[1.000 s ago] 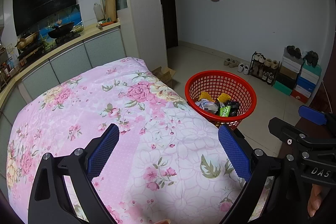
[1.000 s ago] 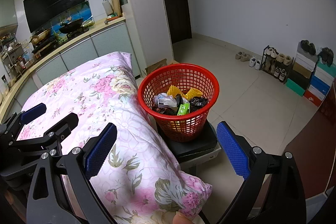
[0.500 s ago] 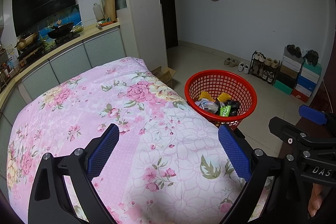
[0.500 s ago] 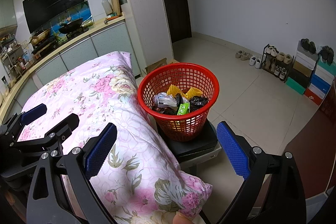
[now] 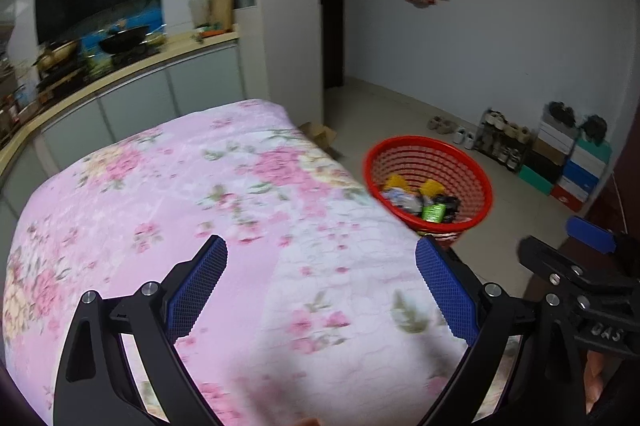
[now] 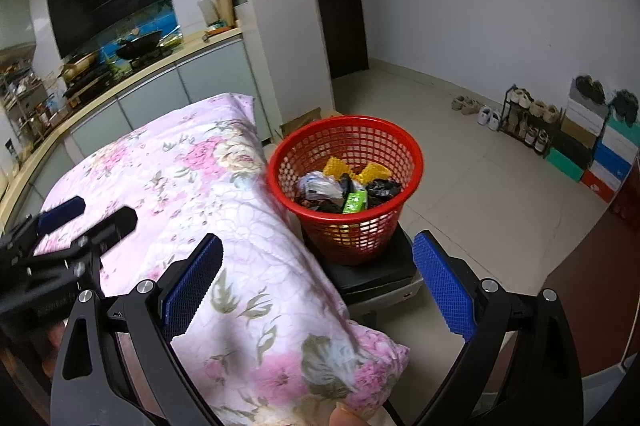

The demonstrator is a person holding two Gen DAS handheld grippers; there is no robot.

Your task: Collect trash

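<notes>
A red mesh basket (image 6: 412,162) (image 5: 478,178) stands on a dark stool beside the table's right edge. Inside lie yellow foam pieces, a crumpled white wrapper (image 6: 320,186), a green packet (image 6: 355,203) and black bags. My left gripper (image 5: 318,284) hangs open over the pink floral cloth (image 5: 180,194) with nothing between its blue pads. My right gripper (image 6: 318,282) is open too, above the cloth's right corner, short of the basket. Each gripper shows at the other view's edge.
The floral cloth (image 6: 180,170) covers the whole table. A kitchen counter (image 5: 120,74) with a wok runs along the back left. A shoe rack (image 6: 528,118) and stacked coloured boxes (image 6: 600,154) line the right wall. Bare tiled floor (image 6: 480,186) lies beyond the basket.
Both views have shifted a little and the left wrist view is now blurred by motion. Both grippers stay open and hold nothing.
</notes>
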